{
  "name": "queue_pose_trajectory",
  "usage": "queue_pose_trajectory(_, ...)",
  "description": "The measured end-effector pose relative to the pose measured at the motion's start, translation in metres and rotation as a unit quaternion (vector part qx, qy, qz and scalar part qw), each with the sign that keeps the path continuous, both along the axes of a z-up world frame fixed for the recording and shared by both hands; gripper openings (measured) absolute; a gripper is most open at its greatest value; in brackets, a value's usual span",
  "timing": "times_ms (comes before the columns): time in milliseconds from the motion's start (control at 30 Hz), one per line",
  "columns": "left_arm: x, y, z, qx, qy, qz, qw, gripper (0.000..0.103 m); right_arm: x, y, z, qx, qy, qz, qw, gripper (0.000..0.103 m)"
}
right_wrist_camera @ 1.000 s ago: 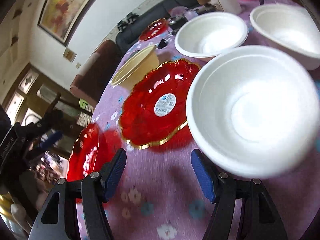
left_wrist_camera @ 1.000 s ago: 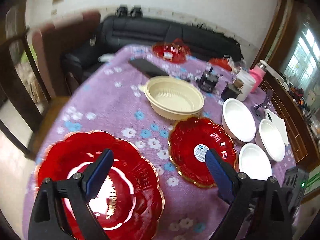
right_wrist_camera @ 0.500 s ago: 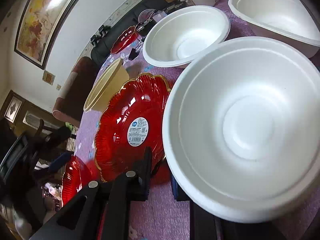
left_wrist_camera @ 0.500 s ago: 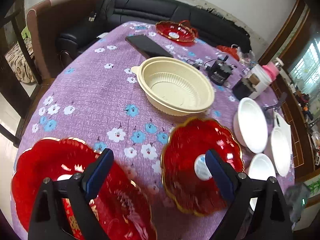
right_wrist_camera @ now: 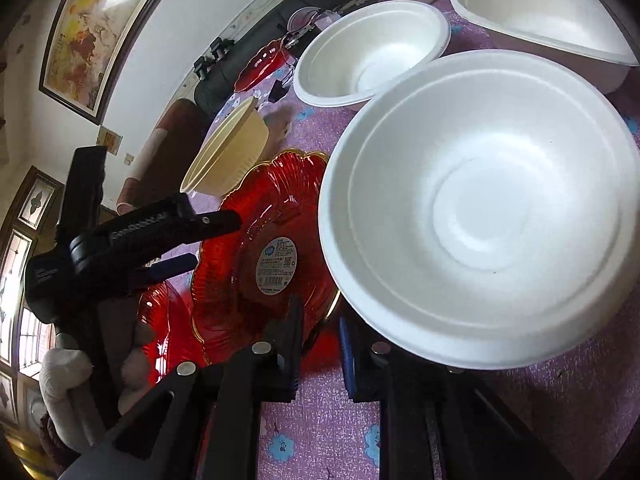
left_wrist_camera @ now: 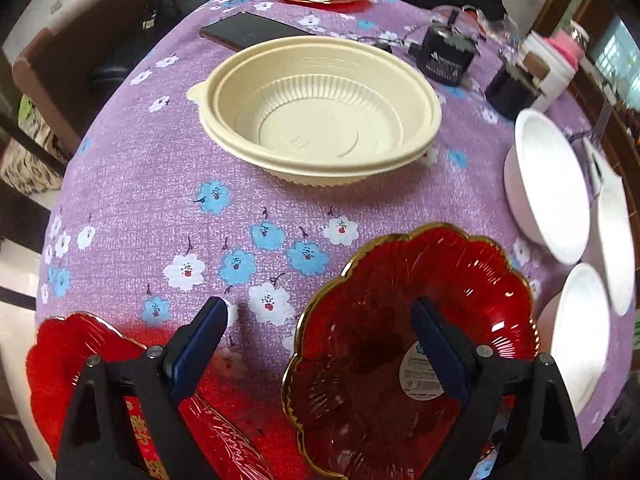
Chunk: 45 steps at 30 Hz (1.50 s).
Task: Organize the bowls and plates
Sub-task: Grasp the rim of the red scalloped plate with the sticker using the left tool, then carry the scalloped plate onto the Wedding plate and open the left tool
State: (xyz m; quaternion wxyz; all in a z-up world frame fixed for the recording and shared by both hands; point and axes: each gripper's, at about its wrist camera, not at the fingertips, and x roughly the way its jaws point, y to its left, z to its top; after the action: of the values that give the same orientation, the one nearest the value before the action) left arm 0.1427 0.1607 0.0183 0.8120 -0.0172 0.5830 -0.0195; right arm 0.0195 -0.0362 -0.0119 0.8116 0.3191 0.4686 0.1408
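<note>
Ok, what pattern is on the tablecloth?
The tablecloth is purple with small blue and white flowers, clearest in the left wrist view.

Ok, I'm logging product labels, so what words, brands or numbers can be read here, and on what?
Nothing reads in full.
Round sticker on the middle red plate: barcode and small print, too small.
Gold characters on the left red plate: cut off, blurred.
White print on the black box: blurred.
Raised lettering on the left tool: too small.
</note>
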Motion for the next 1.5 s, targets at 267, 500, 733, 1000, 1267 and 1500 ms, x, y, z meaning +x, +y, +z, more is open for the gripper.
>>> queue_pose_trajectory(267,0.008,-0.021,-0.013,-0.005,0.025,-0.043,0.9988,0.092,0.000,-0.001,-0.004,0.011,-0.010,0.002,1.000,0.020)
queue_pose_trajectory(500,0.003,-0.031,-0.006,0.026,0.003,-0.067,0.9974,0.076,-0.004,-0.001,-0.005,0.011,-0.016,0.000,1.000,0.020)
queue_pose_trajectory(733,0.003,-0.013,0.012,-0.011,-0.011,-0.042,0.9990,0.065,-0.007,-0.004,-0.007,0.014,-0.020,0.002,1.000,0.020)
queue_pose_trajectory(1000,0.013,-0.002,0.022,-0.091,-0.023,-0.042,0.9947,0.066,-0.008,-0.004,-0.006,0.017,-0.023,0.001,1.000,0.020)
queue_pose_trajectory(1267,0.020,-0.033,-0.007,0.012,0.006,-0.075,0.9971,0.055,-0.008,-0.005,-0.004,0.010,-0.031,0.006,0.999,0.021)
queue_pose_trajectory(1500,0.004,-0.023,0.008,0.027,-0.022,-0.069,0.9970,0.039,-0.011,-0.004,-0.001,0.006,-0.036,0.011,0.999,0.022)
